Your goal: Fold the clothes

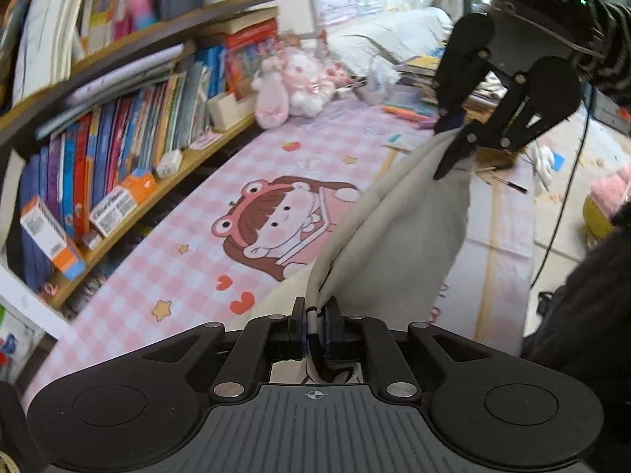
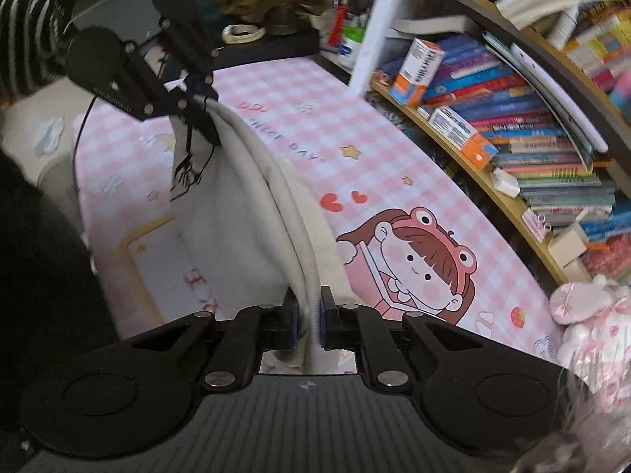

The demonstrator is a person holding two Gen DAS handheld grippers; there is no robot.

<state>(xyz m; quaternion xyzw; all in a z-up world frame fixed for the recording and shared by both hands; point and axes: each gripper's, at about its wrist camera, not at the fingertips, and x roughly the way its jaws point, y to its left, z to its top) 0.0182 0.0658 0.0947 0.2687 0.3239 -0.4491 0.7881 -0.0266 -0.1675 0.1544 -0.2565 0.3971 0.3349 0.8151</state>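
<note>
A pale grey garment point(image 1: 394, 236) hangs stretched between both grippers above the pink checked tablecloth point(image 1: 197, 236). In the left wrist view my left gripper point(image 1: 315, 327) is shut on a bunched edge of the garment with a dark-trimmed hem. My right gripper point(image 1: 457, 138) shows at the upper right, pinching the garment's other corner. In the right wrist view my right gripper point(image 2: 307, 323) is shut on a folded edge of the garment point(image 2: 252, 197). That edge runs up as a taut ridge to the left gripper point(image 2: 201, 102). The garment's lower part drapes onto the tablecloth point(image 2: 394, 181).
A wooden bookshelf point(image 1: 130, 181) packed with books and small boxes runs along the table's far side. A pink plush toy point(image 1: 292, 82) sits at one end, with pens and papers point(image 1: 410, 114) nearby. A black cable point(image 1: 560, 213) hangs by the table edge. A striped sleeve point(image 2: 27, 51) holds the left gripper.
</note>
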